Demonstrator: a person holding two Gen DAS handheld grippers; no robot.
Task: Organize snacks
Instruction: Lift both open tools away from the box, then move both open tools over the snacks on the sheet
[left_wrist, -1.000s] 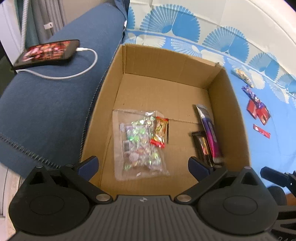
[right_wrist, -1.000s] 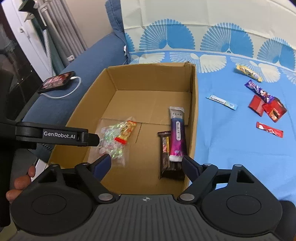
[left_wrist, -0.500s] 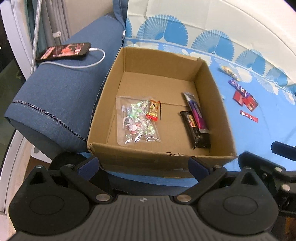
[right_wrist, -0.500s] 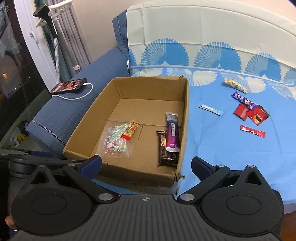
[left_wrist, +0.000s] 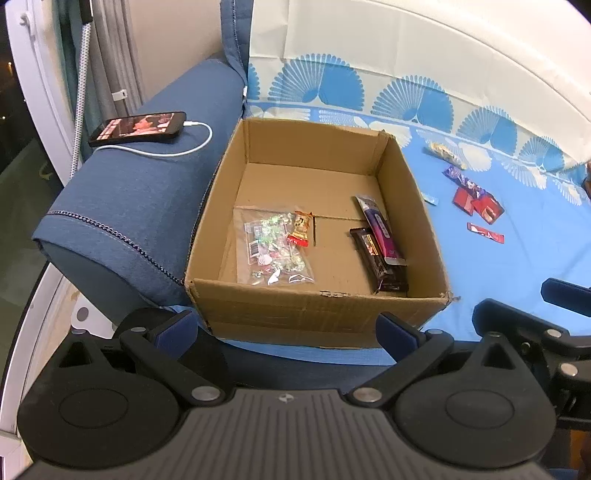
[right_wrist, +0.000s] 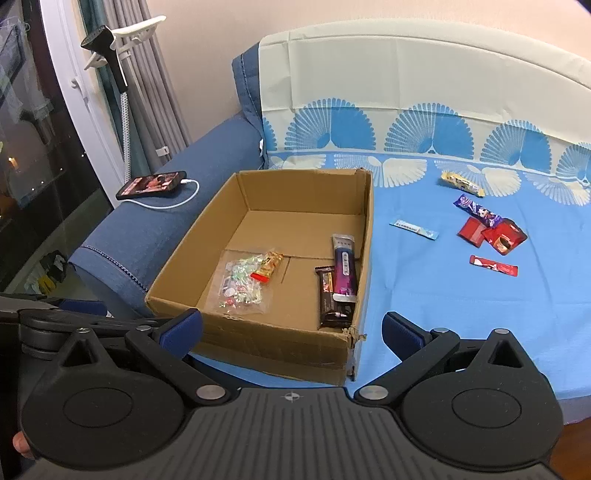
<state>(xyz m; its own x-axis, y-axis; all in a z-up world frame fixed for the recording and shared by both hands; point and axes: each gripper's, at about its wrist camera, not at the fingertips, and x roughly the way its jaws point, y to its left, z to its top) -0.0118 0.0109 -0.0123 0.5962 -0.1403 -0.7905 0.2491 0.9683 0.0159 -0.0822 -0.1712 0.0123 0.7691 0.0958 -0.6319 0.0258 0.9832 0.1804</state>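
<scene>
You were partway through the sorting. The cardboard box (right_wrist: 258, 347) sat on the blue sheet (right_wrist: 443, 314) at the sofa's left end, against the armrest (left_wrist: 140, 199), and already held four snacks: a clear bag of candies (right_wrist: 240, 286) with a small orange-and-red packet (right_wrist: 267, 266) lying on its far right corner, and along the right wall a purple bar (right_wrist: 344, 267) partly overlapping a dark brown bar (right_wrist: 328, 299). Six items were left out on the sheet to the right of the box: a thin blue-and-white stick (right_wrist: 413, 229) nearest it, a yellow bar (right_wrist: 461, 183) farthest back, a purple wrapper (right_wrist: 476, 210), two red packets (right_wrist: 491, 234) touching each other, and a red stick (right_wrist: 493, 266) nearest you. Your right tongs (right_wrist: 291, 330) were spread wide with nothing between them, having just been opening, and your left tongs (left_wrist: 286, 326) were likewise spread and empty; both hung near the box's front edge, well apart from the loose snacks. By my judgement, under half the job was done.
</scene>
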